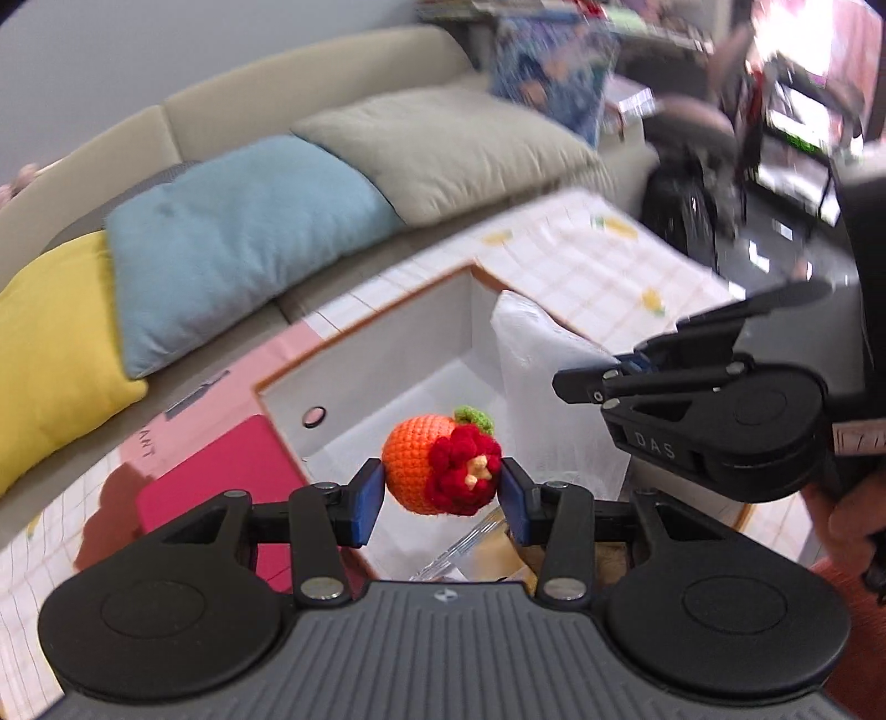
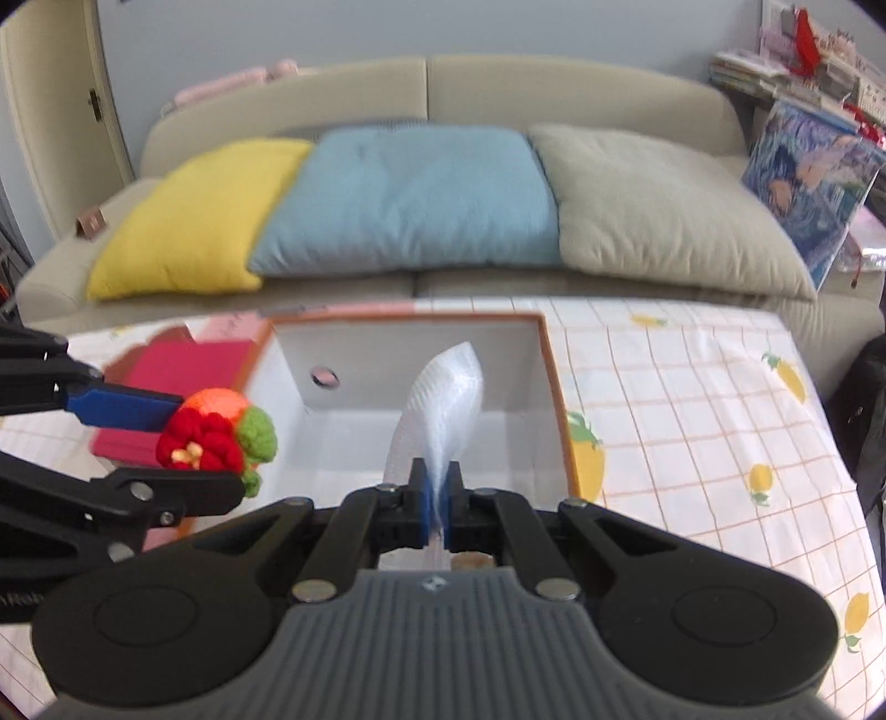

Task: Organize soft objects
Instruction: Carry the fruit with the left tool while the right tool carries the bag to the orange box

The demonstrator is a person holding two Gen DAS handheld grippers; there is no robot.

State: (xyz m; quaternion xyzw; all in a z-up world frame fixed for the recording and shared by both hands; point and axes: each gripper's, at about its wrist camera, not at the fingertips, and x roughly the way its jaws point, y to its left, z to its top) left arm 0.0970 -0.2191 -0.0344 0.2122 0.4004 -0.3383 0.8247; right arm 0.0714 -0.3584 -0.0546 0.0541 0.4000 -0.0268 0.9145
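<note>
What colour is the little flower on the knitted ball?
Red with a yellow middle, on the orange crochet ball; the left wrist view shows it best.

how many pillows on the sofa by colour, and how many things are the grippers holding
yellow pillow: 1
blue pillow: 1
beige pillow: 1
crochet orange, in left gripper: 1
plastic bag, in right gripper: 1
total: 5

Beige sofa [image 2: 432, 83] with three cushions against a grey-blue wall [image 2: 387, 27].
</note>
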